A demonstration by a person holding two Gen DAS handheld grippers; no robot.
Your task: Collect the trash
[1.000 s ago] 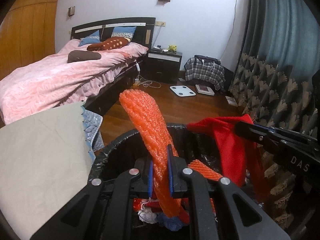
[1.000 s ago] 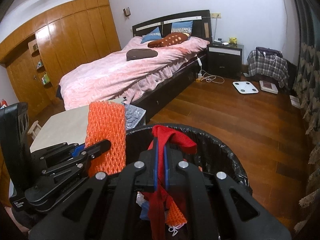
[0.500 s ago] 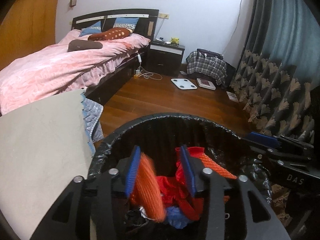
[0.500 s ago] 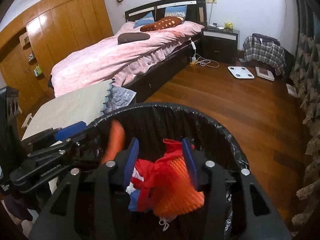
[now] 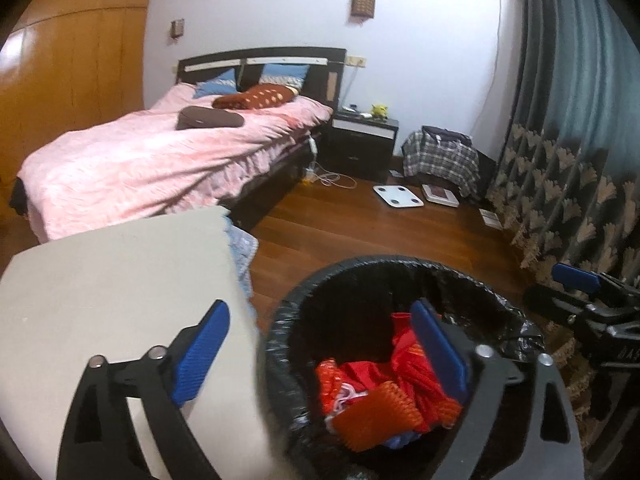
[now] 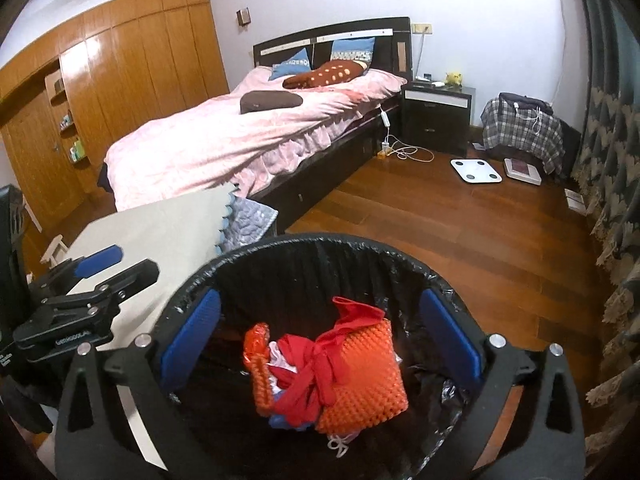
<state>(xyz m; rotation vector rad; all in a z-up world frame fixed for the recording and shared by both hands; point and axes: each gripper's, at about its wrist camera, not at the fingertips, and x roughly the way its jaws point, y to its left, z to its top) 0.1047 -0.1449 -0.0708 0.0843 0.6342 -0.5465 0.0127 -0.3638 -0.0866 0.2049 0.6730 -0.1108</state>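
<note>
A bin with a black liner (image 5: 380, 264) (image 6: 320, 240) stands on the wood floor just below both grippers. Inside it lie an orange foam net (image 5: 376, 412) (image 6: 360, 372) and a red bag (image 5: 404, 344) (image 6: 316, 376) on other scraps. My left gripper (image 5: 320, 354) straddles the bin's left rim; its jaws are opening wide and the pads touch nothing. My right gripper (image 6: 322, 338) hangs over the middle of the bin, its jaws also opening, with the trash lying loose below them. Each gripper also shows at the edge of the other's view (image 5: 580, 284) (image 6: 96, 280).
A beige-covered table (image 5: 120, 280) (image 6: 160, 224) touches the bin's left side. A pink bed (image 6: 256, 136) stands behind it. A nightstand (image 6: 436, 116), a plaid bag (image 6: 520, 128) and a white scale (image 6: 476, 170) stand further back. A patterned curtain (image 5: 560, 200) hangs along the right.
Both grippers went from shut to wide open. The orange foam net left the left gripper and the red bag left the right; both dropped into the bin. The left gripper shifted left toward the table.
</note>
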